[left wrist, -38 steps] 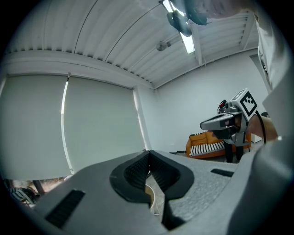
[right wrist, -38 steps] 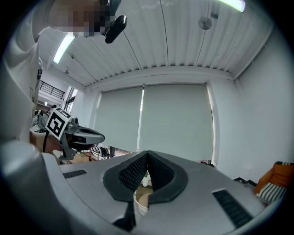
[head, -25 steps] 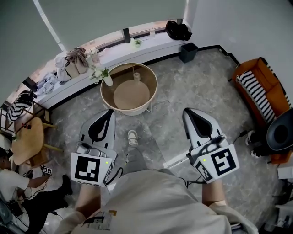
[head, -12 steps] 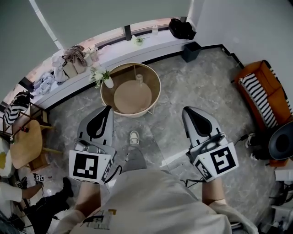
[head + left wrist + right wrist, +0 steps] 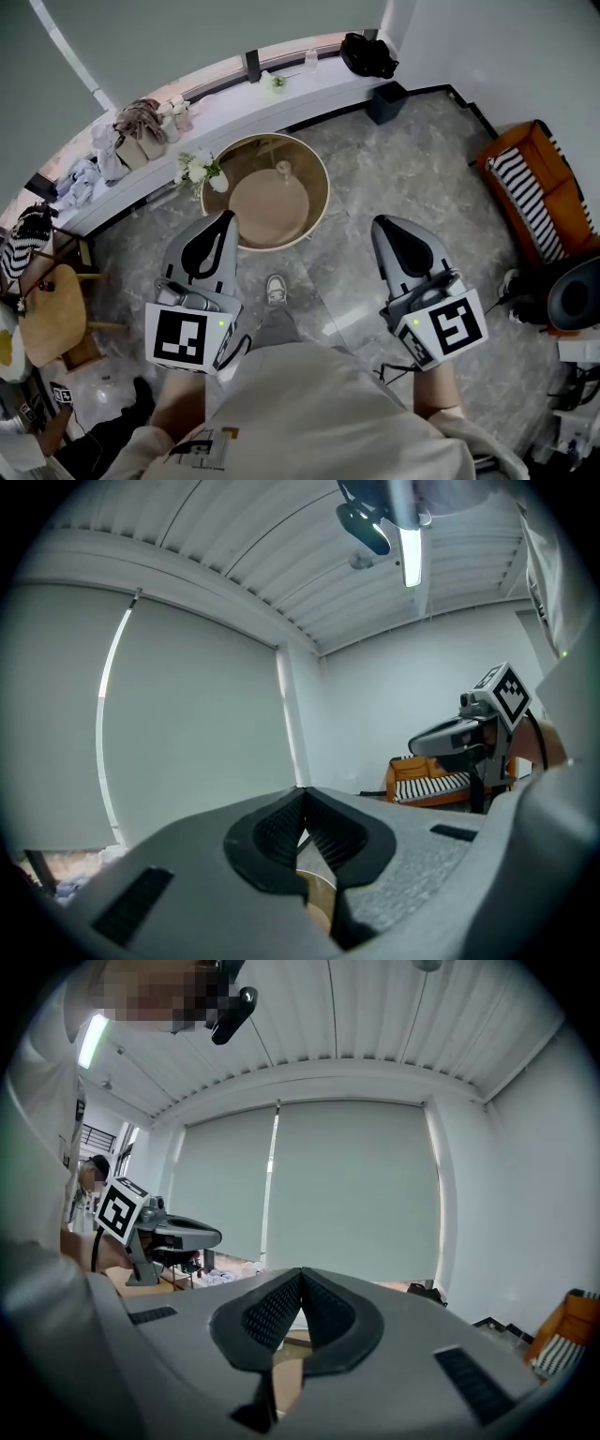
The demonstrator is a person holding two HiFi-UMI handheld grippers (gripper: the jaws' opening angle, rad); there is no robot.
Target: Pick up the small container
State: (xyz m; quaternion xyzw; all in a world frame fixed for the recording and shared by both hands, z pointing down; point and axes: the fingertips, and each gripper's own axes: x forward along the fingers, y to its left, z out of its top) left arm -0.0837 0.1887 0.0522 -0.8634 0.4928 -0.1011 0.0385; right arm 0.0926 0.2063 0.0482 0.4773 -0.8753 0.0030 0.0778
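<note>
A small pale container stands on a round wooden table with a raised rim, ahead of me in the head view. A white vase of flowers sits at the table's left edge. My left gripper is shut and empty, its tip just short of the table's near rim. My right gripper is also shut and empty, off to the right of the table over the floor. In the left gripper view the left gripper has its pads meeting, with the table's rim showing below them. The right gripper looks the same in its own view.
An orange sofa with a striped cushion and a black round seat stand at the right. A dark bin and a black bag are at the back. Clothes lie on the window ledge; a wooden side table is at left.
Both grippers and my view have moved forward across the floor, so the round table now lies closer to the left gripper's tip. Both pairs of jaws stay shut.
</note>
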